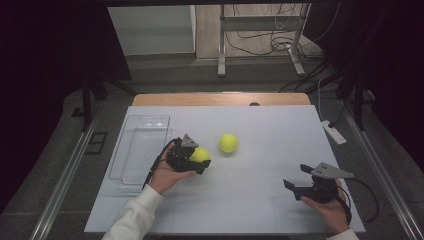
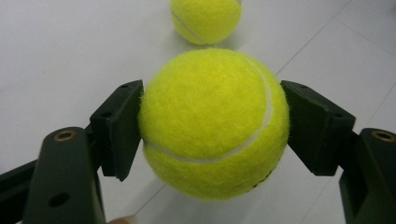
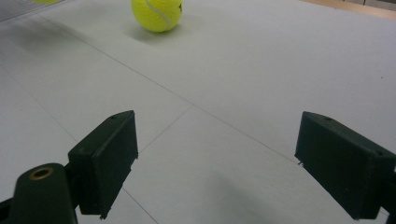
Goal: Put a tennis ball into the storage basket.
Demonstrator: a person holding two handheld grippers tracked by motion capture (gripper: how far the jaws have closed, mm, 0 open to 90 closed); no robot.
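Lower right of the high view: the right gripper rests low over the white table in the person's right hand, its jaws spread wide with nothing between them. In the right gripper view both pads frame bare tabletop. The idle gripper poses little risk, provided it stays clear of the other arm's path.

Left of centre in the same view, the left gripper is clamped on the held tennis ball. The left gripper view shows the grip closely: each pad presses one flank of the held tennis ball, roughly at its widest girth, and the felt bulges past the pad edges above and below. Contact is therefore narrow on a round, springy surface. Should the jaws relax slightly, or the hand tilt or jerk, the ball would likely squirt forward or drop and roll across the smooth table.

Just beyond, toward the centre of the frame, a second tennis ball lies free on the table, near the held one but apart from it. A low sweep of the left gripper could knock it rolling toward the table's far edge.

At the left edge of the table stands a clear plastic bin, seemingly empty. If it is the destination, a release from too high or too near its rim could make the ball bounce out.
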